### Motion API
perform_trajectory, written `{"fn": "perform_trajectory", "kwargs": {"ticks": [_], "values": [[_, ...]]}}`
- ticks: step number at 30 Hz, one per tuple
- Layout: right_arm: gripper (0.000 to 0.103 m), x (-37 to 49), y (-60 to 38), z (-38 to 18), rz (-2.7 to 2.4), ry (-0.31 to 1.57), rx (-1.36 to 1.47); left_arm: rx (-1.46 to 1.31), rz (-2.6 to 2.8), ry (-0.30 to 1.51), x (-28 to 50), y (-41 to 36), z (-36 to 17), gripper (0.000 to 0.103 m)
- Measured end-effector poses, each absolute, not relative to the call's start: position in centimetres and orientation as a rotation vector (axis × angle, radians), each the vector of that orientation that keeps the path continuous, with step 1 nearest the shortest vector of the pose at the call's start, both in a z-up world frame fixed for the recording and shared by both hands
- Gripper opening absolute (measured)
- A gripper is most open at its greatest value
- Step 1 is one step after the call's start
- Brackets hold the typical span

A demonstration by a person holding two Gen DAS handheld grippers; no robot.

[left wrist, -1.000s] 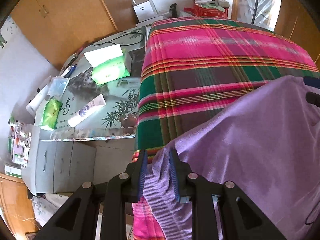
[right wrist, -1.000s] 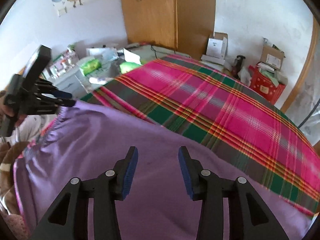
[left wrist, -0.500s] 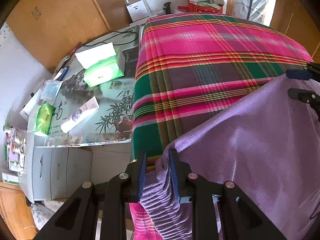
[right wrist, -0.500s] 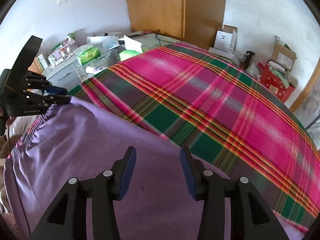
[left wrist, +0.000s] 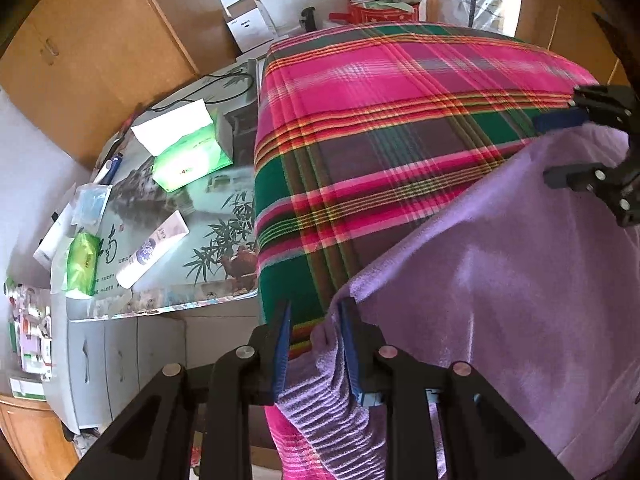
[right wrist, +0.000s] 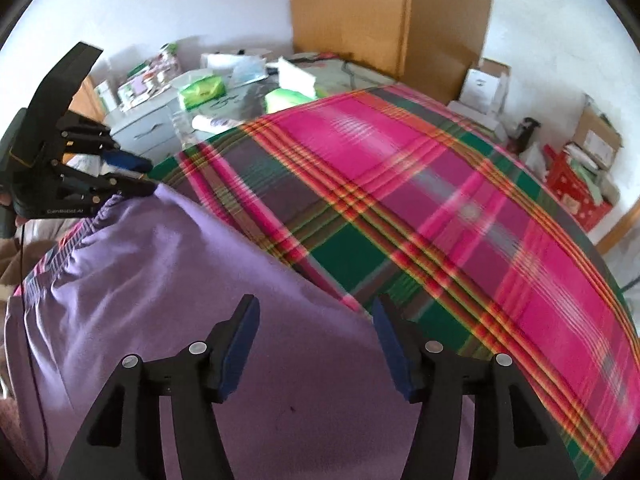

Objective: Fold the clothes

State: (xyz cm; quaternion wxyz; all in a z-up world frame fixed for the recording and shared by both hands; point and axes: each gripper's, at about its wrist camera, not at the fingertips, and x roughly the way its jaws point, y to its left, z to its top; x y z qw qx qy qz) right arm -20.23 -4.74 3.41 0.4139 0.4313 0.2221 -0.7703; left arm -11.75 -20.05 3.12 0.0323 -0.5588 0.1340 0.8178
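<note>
A purple garment (left wrist: 500,280) lies spread over the near part of a bed with a pink and green plaid cover (left wrist: 380,100). My left gripper (left wrist: 315,320) has the garment's ribbed waistband corner between its pads. Its jaws are opening slightly, and the cloth still rests against the right pad. In the right wrist view this left gripper (right wrist: 140,178) holds that corner raised at the bed's left edge. My right gripper (right wrist: 316,312) hovers over the garment's (right wrist: 180,280) far edge. Its jaws are opening wide and the pads touch no cloth. It also appears as the right gripper (left wrist: 560,148) at the picture's right side.
A glass-topped side table (left wrist: 192,200) left of the bed carries a green tissue pack (left wrist: 188,156), a tube (left wrist: 154,246) and small items, above grey drawers (left wrist: 104,360). A wooden wardrobe (left wrist: 100,40) and cardboard boxes (left wrist: 248,26) stand behind. A red box (right wrist: 576,188) sits by the far wall.
My right gripper's jaws have spread much wider, and it has moved down toward the garment's far edge. The left gripper has stayed in place on the waistband, its jaws slightly wider.
</note>
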Motion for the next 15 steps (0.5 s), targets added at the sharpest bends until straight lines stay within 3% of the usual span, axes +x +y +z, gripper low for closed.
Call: {"fn": "perform_trajectory", "kwargs": {"ticks": [15], "values": [[0.061,-20.3,-5.4,2.0,-1.889,0.565,1.082,-1.607,2.525,0.455,-11.1,-20.5,3.0,0.036]]}}
